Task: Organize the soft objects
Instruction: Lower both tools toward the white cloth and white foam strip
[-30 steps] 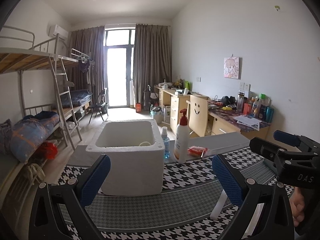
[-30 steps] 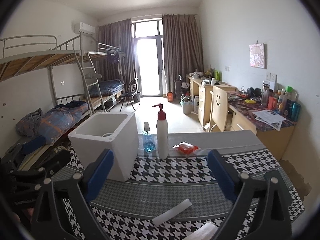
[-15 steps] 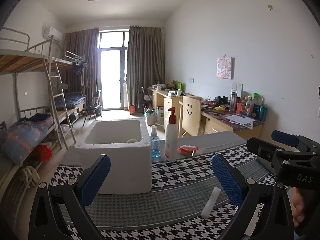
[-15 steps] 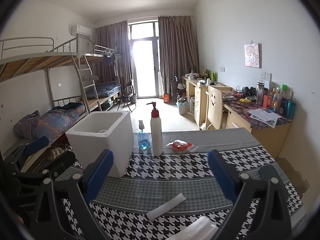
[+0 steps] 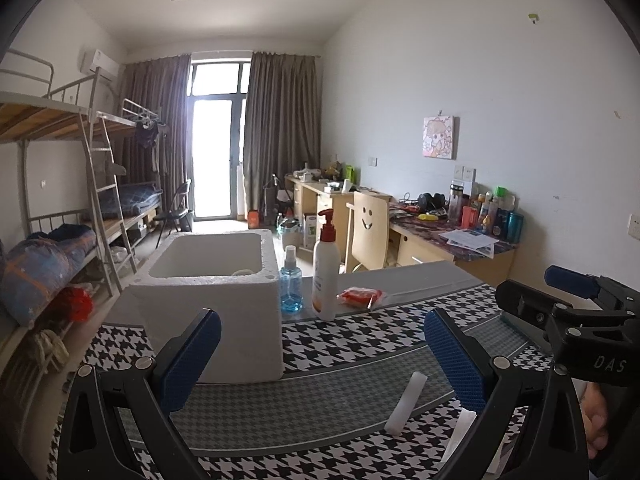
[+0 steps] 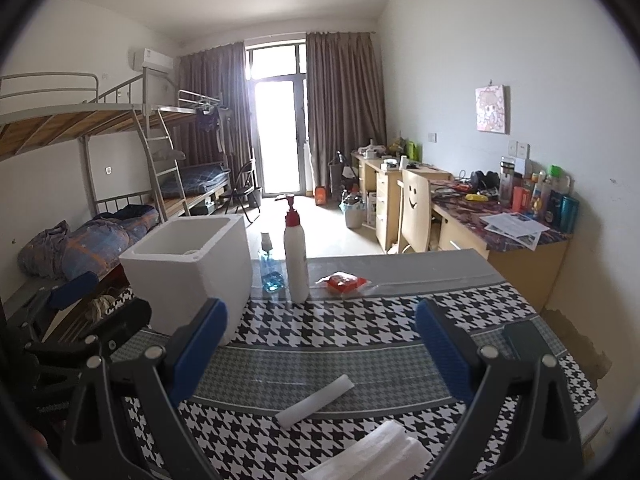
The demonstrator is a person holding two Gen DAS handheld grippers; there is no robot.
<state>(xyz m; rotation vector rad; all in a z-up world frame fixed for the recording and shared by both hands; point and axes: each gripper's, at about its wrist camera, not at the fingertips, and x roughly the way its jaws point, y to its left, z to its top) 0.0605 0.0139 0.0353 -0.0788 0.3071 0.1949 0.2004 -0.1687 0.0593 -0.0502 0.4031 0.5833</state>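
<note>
Hovering over the table (image 6: 360, 364), both grippers — left (image 5: 322, 352), right (image 6: 320, 344) — spread their fingers wide, gripping nothing.

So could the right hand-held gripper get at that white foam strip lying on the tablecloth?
Probably yes: the right hand-held gripper is open, and the white foam strip lies just ahead with nothing between.

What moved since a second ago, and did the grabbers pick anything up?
Nothing was picked up. Both grippers, left and right, drifted a bit, so the foam strip and folded cloth show more in view. Both stay open and empty. The foam box, bottles and red packet stayed put.
</note>
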